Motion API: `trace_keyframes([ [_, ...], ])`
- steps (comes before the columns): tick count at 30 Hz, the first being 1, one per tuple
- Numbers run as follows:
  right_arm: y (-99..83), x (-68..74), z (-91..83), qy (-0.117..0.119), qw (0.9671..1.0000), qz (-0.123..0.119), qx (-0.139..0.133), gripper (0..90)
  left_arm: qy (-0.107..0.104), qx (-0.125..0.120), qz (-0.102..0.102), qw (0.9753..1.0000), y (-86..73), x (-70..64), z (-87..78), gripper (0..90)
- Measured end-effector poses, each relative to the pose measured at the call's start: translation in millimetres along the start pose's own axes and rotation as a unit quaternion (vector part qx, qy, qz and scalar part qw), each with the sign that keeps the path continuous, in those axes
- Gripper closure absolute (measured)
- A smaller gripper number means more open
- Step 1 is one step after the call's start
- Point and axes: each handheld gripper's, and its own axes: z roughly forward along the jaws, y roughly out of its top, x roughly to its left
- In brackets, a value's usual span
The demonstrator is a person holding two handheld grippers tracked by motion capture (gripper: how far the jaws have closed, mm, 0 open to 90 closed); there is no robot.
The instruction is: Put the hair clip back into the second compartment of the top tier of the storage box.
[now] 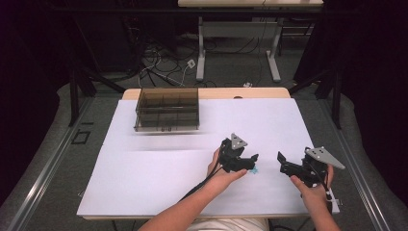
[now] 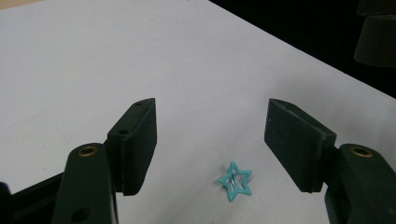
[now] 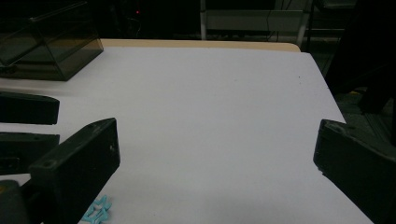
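A: Left claw point(image 2: 211, 140) — jaws spread wide, nothing between the pads. In the left gripper view the small teal star point(image 2: 235, 181) lies flat on the white table point(image 2: 70, 70), in the gap between the two jaws but nearer the right-hand one, touching neither.

B: Confirmed from the high view. Left claw point(image 1: 248, 163) sits low over the table's near right part, with the star point(image 1: 254, 170) just at its tips. Left hand point(image 1: 222, 174) wraps the body from below.

A: Right claw point(image 3: 215, 158) — also apart, wide, holding nothing. Bare table surface shows between its jaws.

B: In the high view the right claw point(image 1: 284, 162) is just beside the left one, pointing toward it, a small gap between them. Right hand point(image 1: 315, 185) grips it near the table's right edge.

A: The right gripper view catches the star point(image 3: 96, 211) at the bottom left, partly hidden behind its own left jaw.

B: Brown see-through organiser box point(image 1: 167, 109) — far left part of the table, well apart from both claws. Compartment contents: cannot tell.
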Motion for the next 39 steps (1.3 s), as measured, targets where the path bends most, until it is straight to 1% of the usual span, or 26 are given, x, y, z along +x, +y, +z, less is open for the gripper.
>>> trace_keyframes([
  [1, 0.0, 0.0, 0.0, 0.0, 1.0, 0.0, 0.0, 0.1, 0.0, 0.0, 0.0, 1.0, 0.0, 0.0, 0.0, 35.0],
  [2, -0.2, 0.3, 0.2, -0.007, 1.0, -0.002, 0.0, 0.1, -0.004, 0.009, 0.001, 1.0, -0.5, -0.3, 0.6, 35.0],
  [5, -0.4, 0.4, 0.5, -0.004, 1.0, -0.003, 0.002, 0.1, -0.006, 0.013, 0.002, 0.9999, -3.6, -0.9, 5.8, 34.8],
  [6, -0.5, 0.5, 0.4, -0.004, 1.0, -0.002, 0.002, 0.1, -0.014, 0.022, 0.0, 0.9997, -5.2, -1.1, 7.4, 34.5],
  [8, -0.5, 0.3, 0.4, -0.004, 1.0, -0.003, 0.002, 0.1, -0.011, 0.026, 0.001, 0.9996, -5.7, -1.3, 8.3, 34.4],
  [9, -0.6, 0.1, 0.5, -0.005, 1.0, -0.003, 0.002, 0.1, -0.018, 0.032, 0.002, 0.9993, -6.4, -1.2, 9.8, 34.4],
  [12, -0.8, -0.2, 1.2, -0.003, 1.0, -0.003, 0.0, 0.1, -0.016, 0.028, 0.003, 0.9995, -8.4, -2.4, 13.8, 34.5],
  [14, -0.8, -0.2, 1.2, -0.003, 1.0, -0.003, 0.0, 0.1, -0.02, 0.033, 0.009, 0.9992, -9.1, -2.0, 15.2, 35.2],
  [16, -1.0, 0.1, 1.3, -0.003, 1.0, -0.002, 0.001, 0.1, -0.019, 0.036, 0.007, 0.9991, -10.6, -3.7, 17.3, 35.5],
  [18, -1.1, -0.1, 1.5, -0.003, 1.0, -0.003, 0.002, 0.1, -0.02, 0.046, 0.012, 0.9987, -11.5, -4.5, 19.1, 36.0],
  [19, -1.3, 0.2, 2.1, -0.004, 1.0, -0.001, -0.002, 0.1, -0.024, 0.049, 0.015, 0.9984, -11.7, -4.4, 19.9, 36.1],
  [20, -1.1, -0.2, 1.6, -0.002, 1.0, -0.001, 0.002, 0.1, -0.022, 0.045, 0.014, 0.9987, -12.7, -5.4, 21.7, 36.2],
  [21, -1.2, -0.4, 1.7, -0.003, 1.0, -0.002, 0.003, 0.1, -0.019, 0.047, 0.016, 0.9986, -12.9, -5.7, 22.5, 36.4],
  [22, -1.3, -0.5, 1.7, -0.003, 1.0, -0.003, 0.003, 0.1, -0.024, 0.054, 0.017, 0.9981, -13.0, -5.9, 22.6, 36.6],
  [23, -1.3, -0.6, 1.7, -0.004, 1.0, -0.003, 0.003, 0.1, -0.021, 0.049, 0.015, 0.9985, -14.1, -7.0, 24.1, 36.9],
  [24, -1.2, -0.5, 1.3, -0.004, 1.0, -0.003, 0.006, 0.1, -0.023, 0.053, 0.018, 0.9982, -14.0, -7.2, 24.4, 37.1],
  [26, -1.6, 0.1, 1.9, -0.004, 1.0, -0.003, 0.001, 0.1, -0.02, 0.059, 0.019, 0.9979, -14.8, -8.5, 25.4, 37.5],
  [28, -1.6, 0.0, 1.8, -0.002, 1.0, -0.004, 0.002, 0.1, -0.018, 0.055, 0.019, 0.9981, -15.8, -9.2, 26.8, 37.8],
  [29, -1.3, -0.2, 1.2, -0.003, 1.0, -0.005, 0.007, 0.1, -0.02, 0.059, 0.022, 0.9978, -16.8, -10.2, 28.1, 38.0],
  [31, -1.4, -0.3, 1.3, -0.002, 1.0, -0.005, 0.007, 0.1, -0.021, 0.058, 0.024, 0.9978, -17.3, -10.7, 29.0, 38.2],
  [32, -1.4, -0.2, 1.1, -0.002, 1.0, -0.005, 0.007, 0.1, -0.022, 0.066, 0.032, 0.9971, -17.8, -12.0, 29.8, 38.3],
  [33, -1.1, 0.0, 0.4, -0.003, 0.9999, -0.005, 0.012, 0.1, -0.022, 0.066, 0.032, 0.9971, -17.8, -12.0, 29.8, 38.7],
  [35, -1.4, 0.2, 1.1, -0.001, 1.0, -0.003, 0.009, 0.1, -0.023, 0.075, 0.035, 0.9963, -18.9, -12.9, 31.7, 39.0],
  [37, -1.5, -0.2, 1.6, 0.001, 1.0, -0.004, 0.008, 0.1, -0.023, 0.075, 0.034, 0.9963, -19.9, -13.6, 32.9, 39.2],
  [38, -2.1, 0.4, 3.0, -0.002, 1.0, -0.001, 0.002, 0.1, -0.024, 0.078, 0.034, 0.9961, -20.6, -14.8, 34.2, 39.6],
  [39, -2.1, 0.3, 2.8, -0.003, 1.0, -0.001, 0.003, 0.1, -0.024, 0.074, 0.033, 0.9964, -21.4, -15.8, 35.2, 39.8],
])
